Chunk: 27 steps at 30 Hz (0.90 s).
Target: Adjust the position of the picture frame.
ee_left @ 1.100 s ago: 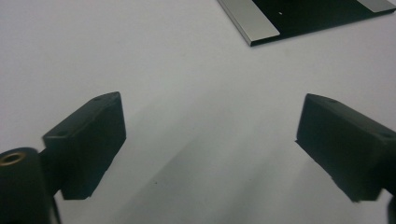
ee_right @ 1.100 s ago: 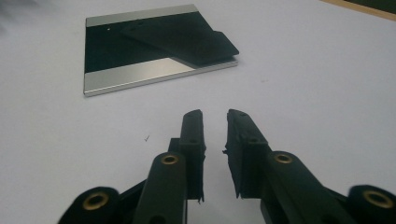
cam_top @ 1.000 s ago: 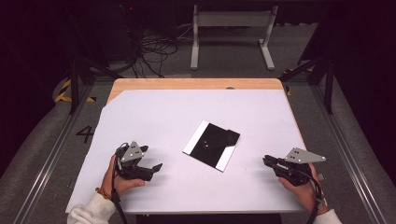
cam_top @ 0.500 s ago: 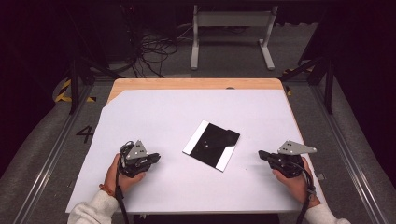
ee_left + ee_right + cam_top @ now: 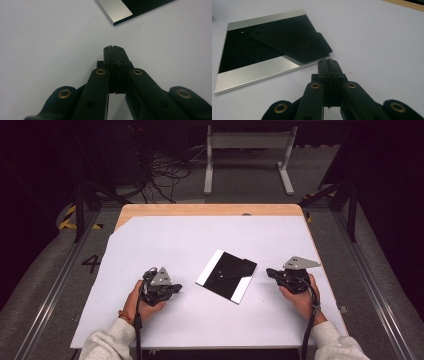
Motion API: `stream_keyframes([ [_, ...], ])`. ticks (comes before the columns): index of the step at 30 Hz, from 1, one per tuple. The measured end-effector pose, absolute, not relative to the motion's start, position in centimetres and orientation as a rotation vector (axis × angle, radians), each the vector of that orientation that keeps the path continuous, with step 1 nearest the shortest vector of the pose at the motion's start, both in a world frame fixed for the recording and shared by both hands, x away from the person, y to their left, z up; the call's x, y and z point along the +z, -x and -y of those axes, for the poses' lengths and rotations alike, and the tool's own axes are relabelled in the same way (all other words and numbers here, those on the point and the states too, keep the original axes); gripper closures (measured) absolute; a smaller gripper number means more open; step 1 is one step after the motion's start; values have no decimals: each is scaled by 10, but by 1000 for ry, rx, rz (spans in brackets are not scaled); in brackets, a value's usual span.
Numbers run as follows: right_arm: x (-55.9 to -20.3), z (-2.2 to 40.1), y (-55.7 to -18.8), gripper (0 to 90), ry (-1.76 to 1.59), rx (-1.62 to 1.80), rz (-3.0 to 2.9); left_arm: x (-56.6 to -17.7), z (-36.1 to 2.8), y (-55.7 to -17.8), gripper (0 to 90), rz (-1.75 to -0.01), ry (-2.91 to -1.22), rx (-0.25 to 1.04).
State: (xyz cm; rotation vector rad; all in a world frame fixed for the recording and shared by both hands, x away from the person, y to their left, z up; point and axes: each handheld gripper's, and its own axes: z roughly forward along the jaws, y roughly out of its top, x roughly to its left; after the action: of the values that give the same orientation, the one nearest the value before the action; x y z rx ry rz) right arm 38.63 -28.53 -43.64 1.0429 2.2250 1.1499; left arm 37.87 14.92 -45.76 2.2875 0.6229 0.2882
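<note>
A flat black plate (image 5: pixel 226 275) with silver strips along two edges lies in the middle of the white table. A smaller black sheet (image 5: pixel 294 42) rests on top of it and overhangs one corner. My left gripper (image 5: pixel 179 287) lies low on the table to the plate's left, pointing at it. Its jaws have just been closing and are shut with nothing between them (image 5: pixel 114 47); the plate's silver corner (image 5: pixel 117 11) lies a little ahead. My right gripper (image 5: pixel 269 271) is right of the plate, shut and empty, its tips (image 5: pixel 327 60) almost at the plate's edge (image 5: pixel 262 47).
The white sheet (image 5: pixel 200 245) covers a wooden tabletop whose bare strip (image 5: pixel 210 210) shows at the back. Dark floor, cables and a metal stand (image 5: pixel 247 140) lie beyond the table. A person's hands and light sleeves come in from the bottom.
Both hands have slid inward toward the plate. The left gripper's jaws stood open a second ago and are now shut.
</note>
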Motion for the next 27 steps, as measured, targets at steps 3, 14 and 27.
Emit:
stream_keyframes([
  [3, -437, 283, -395, 900, -1049, 1139, -2220, -459, -143, -380, 897, -612, -2300, 275],
  [14, -442, 274, -414, 900, -1054, 1109, -2224, -461, -123, -380, 898, -577, -2314, 246],
  [27, -447, 265, -428, 900, -1055, 1098, -2248, -462, -117, -382, 898, -584, -2302, 248],
])
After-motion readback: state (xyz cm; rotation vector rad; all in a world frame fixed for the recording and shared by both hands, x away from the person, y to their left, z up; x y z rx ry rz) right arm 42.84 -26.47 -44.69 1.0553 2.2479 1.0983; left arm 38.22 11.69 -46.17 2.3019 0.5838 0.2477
